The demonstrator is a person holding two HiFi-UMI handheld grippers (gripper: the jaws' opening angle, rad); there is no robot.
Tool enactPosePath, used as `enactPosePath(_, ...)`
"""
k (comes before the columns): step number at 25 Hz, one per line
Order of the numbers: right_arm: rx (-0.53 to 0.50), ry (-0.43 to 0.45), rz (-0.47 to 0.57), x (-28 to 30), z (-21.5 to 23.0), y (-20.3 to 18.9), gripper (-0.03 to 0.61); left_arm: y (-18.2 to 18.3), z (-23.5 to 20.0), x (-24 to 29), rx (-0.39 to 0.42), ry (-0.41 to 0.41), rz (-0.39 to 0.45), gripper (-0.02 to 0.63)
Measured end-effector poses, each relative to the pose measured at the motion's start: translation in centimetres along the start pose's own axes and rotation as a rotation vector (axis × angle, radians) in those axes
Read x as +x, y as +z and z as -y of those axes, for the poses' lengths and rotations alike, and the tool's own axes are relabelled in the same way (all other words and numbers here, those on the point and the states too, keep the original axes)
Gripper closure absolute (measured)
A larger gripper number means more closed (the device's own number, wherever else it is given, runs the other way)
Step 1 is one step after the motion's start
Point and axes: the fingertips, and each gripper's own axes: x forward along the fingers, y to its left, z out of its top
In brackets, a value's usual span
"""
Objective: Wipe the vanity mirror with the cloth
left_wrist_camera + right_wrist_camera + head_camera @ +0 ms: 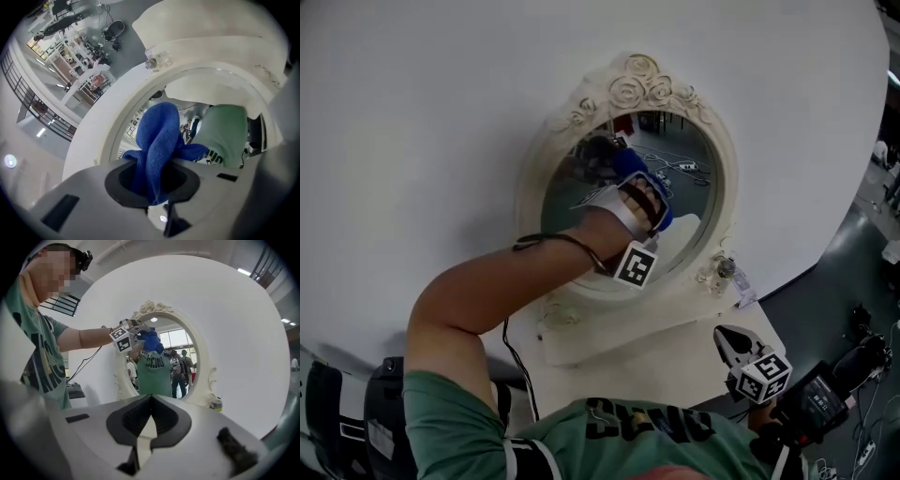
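The oval vanity mirror (689,192) in its cream carved frame stands upright on a white base (675,328). My left gripper (607,157) is up against the upper left of the glass, shut on a blue cloth (635,169). In the left gripper view the cloth (157,140) bunches out of the shut jaws (152,180) toward the glass. My right gripper (729,342) hangs low at the right, away from the mirror, shut and holding nothing. Its own view shows the closed jaws (149,420), the mirror (176,341) and the cloth (151,341) beyond.
A small clear jar (727,269) sits on the base by the frame's lower right. A black cable (517,361) runs down from the left forearm. A white surface (422,122) lies behind the mirror. Dark floor with equipment (862,356) is at the right.
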Motion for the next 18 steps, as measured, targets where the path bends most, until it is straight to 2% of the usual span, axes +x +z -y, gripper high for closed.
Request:
enactPosePath(4, -0.056, 0.105, -0.004, 4.7, -3.8, 1.3, 0.571, -3.8, 7.9, -5.6, 0.006, -0.093, -0.034, 0.543)
enactPosePath(8, -0.104, 0.177, -0.008, 7.4, -7.0, 2.4, 0.571, -6.6, 13.5, -8.1, -0.006, -0.182, -0.079, 0.543)
enactPosePath(12, -0.112, 0.205, -0.024, 8.5, -9.5, 3.2, 0.571, -6.1, 16.2, -9.2, -0.001, -0.211, -0.060, 0.543)
enactPosePath(18, -0.115, 0.207, -0.021, 9.1, -9.7, 3.1, 0.571, -4.9, 17.7, -8.5, 0.009, -0.252, -0.059, 0.543)
